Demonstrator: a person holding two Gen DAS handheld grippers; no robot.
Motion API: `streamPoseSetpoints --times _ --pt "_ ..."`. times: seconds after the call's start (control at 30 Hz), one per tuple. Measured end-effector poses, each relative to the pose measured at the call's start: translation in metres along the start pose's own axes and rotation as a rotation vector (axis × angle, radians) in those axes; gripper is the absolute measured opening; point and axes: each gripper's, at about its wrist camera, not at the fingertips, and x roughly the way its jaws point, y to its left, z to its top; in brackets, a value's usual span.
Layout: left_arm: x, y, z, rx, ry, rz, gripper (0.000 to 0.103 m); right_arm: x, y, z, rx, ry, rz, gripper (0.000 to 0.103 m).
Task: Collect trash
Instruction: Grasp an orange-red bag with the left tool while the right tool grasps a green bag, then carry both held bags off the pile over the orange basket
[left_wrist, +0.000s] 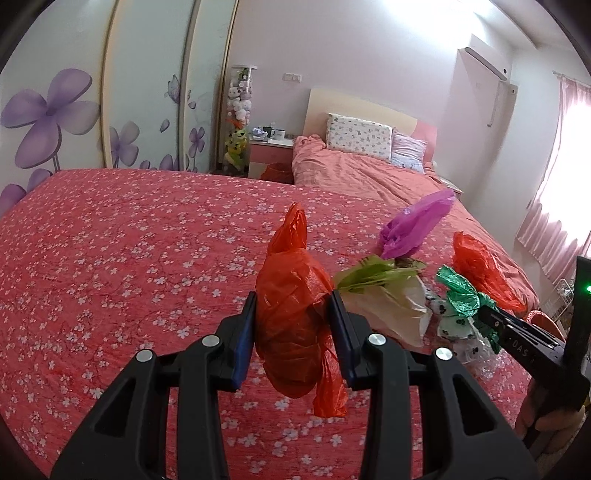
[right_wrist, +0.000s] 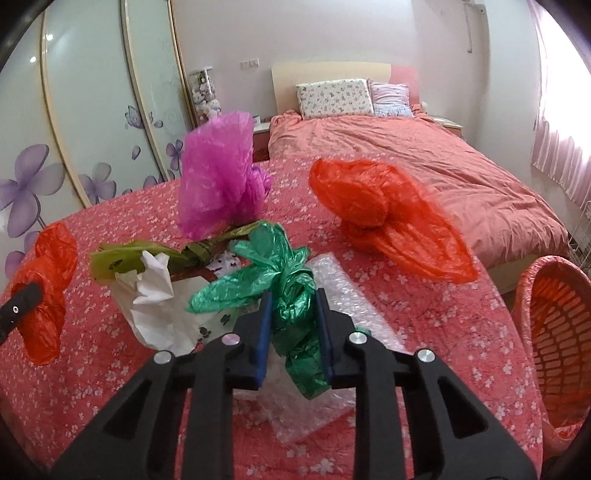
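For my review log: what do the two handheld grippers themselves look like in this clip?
Both look identical: the left gripper and right gripper have matte black plastic linkage arms with triangular cut-outs, round silver pivot bolts, and flat blue pads on the fingers. From the left wrist view, the right unit's black body carries pale lettering and a lit green LED. No cables or sleeves show.
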Motion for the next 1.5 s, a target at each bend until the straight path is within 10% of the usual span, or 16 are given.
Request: streamPoseSetpoints --times 1.5 --pt "-0.019 -0.197 -0.017 0.228 0.013 -0.338 0.038 -0.148 -0.152 -0.028 0.162 -0.254 -0.242 0.022"
